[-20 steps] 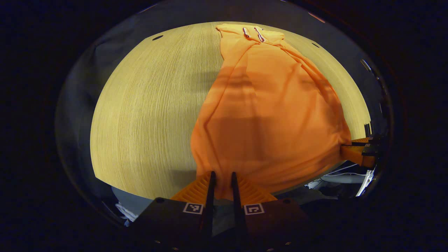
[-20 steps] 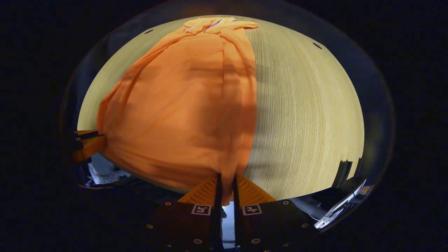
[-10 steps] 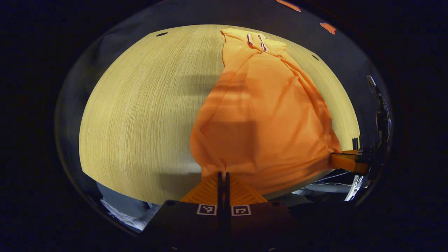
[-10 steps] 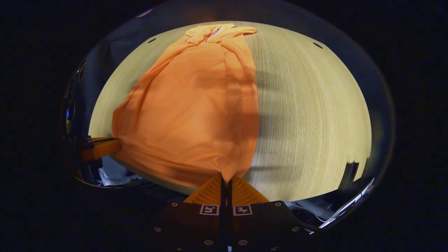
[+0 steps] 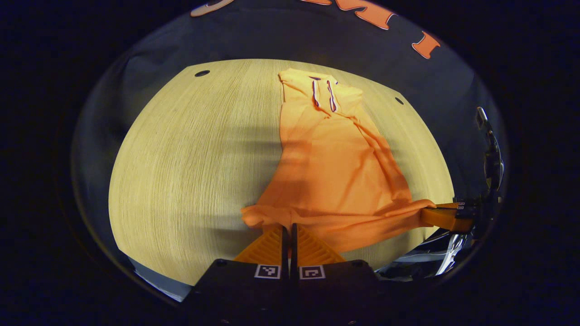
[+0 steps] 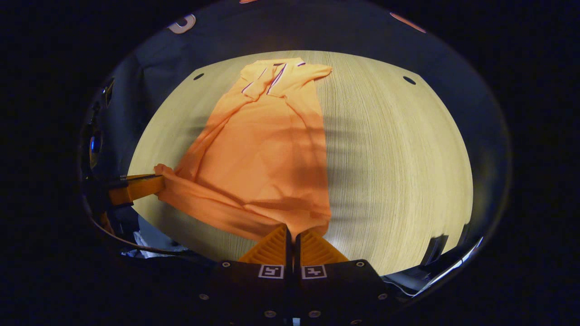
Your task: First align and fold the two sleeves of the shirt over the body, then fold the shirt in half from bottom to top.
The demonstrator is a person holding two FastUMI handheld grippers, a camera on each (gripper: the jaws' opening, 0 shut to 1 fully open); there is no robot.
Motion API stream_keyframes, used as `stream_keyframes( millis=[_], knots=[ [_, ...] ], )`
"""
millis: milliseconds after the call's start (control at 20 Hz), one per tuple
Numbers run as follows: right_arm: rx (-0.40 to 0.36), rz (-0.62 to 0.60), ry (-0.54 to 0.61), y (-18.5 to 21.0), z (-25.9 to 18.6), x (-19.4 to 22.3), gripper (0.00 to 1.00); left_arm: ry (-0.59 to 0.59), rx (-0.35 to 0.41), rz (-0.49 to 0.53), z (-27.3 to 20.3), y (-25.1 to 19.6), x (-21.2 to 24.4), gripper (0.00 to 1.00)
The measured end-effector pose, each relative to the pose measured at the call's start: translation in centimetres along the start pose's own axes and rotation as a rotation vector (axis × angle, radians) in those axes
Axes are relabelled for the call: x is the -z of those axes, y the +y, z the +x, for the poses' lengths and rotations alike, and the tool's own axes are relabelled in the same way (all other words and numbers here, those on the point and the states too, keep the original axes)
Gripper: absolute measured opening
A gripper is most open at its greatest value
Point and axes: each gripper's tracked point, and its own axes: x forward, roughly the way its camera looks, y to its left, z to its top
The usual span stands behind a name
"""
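Orange knit polo shirt [image 5: 335, 172] on pale wood table [image 5: 190, 163]: left gripper [image 5: 287, 228] and right gripper [image 6: 293, 231] pinch hem corners at 6 o'clock, lifted for bottom-to-top fold

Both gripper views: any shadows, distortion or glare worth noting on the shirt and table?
Left gripper view: fisheye bends the table into a dome; banded shadows cross the shirt. Right gripper view: same bulge, a dark shadow band lies down the shirt's right side, striped shadows on the bare wood; no harsh glare, focus sharp.
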Motion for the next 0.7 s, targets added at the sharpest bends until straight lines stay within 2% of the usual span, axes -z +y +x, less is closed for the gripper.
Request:
stream_keyframes(
  millis=[700],
  knots=[
    [0.038, -0.004, -0.229, -1.6, 0.9, -9.7, 0.0, -0.234, 0.02, 0.017, 0.4, 0.1, -16.2, 0.01]
  ],
)
